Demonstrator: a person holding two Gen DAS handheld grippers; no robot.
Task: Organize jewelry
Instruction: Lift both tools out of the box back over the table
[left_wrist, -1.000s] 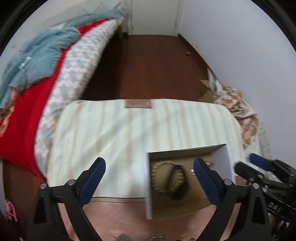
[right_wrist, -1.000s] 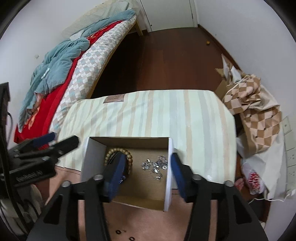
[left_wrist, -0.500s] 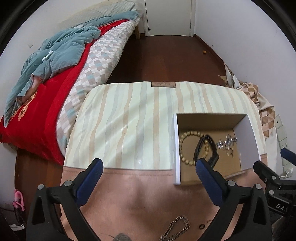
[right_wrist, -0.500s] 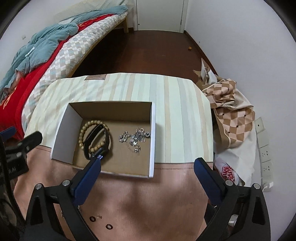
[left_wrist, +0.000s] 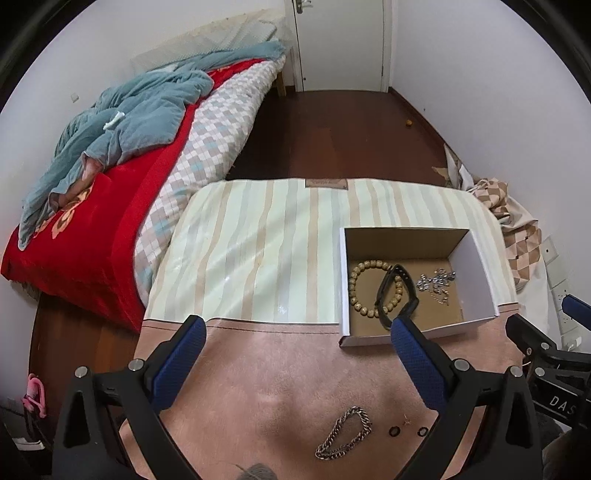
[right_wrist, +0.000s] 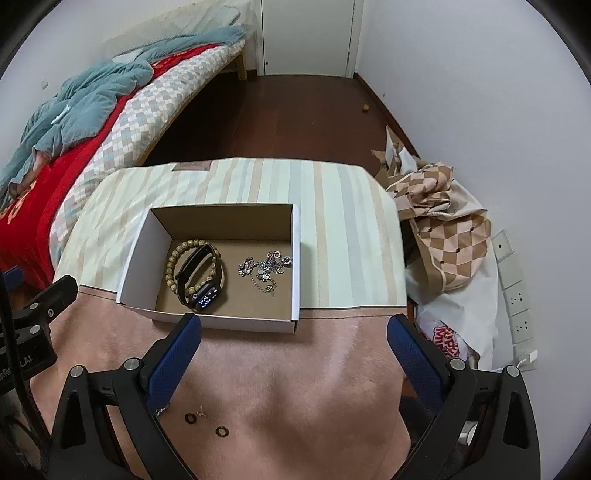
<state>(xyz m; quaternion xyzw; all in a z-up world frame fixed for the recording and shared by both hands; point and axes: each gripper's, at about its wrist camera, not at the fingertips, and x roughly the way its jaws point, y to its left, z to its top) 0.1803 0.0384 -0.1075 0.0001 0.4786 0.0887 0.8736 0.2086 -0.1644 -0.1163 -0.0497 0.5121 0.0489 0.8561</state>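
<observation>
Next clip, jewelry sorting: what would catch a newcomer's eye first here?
Probably the open cardboard box on the striped cloth, holding a beaded bracelet, a black smartwatch with its lit face lying across it, and a silver chain to the right. Next, the loose pieces in front on the pink cloth: a chunky chain bracelet and two small dark rings. Both grippers, left and right, hang above with jaws open and empty.

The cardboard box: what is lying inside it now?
Inside the cardboard box lie a wooden bead bracelet, a black smartwatch across it, and a silver chain. The near wall hides a floor strip.
</observation>
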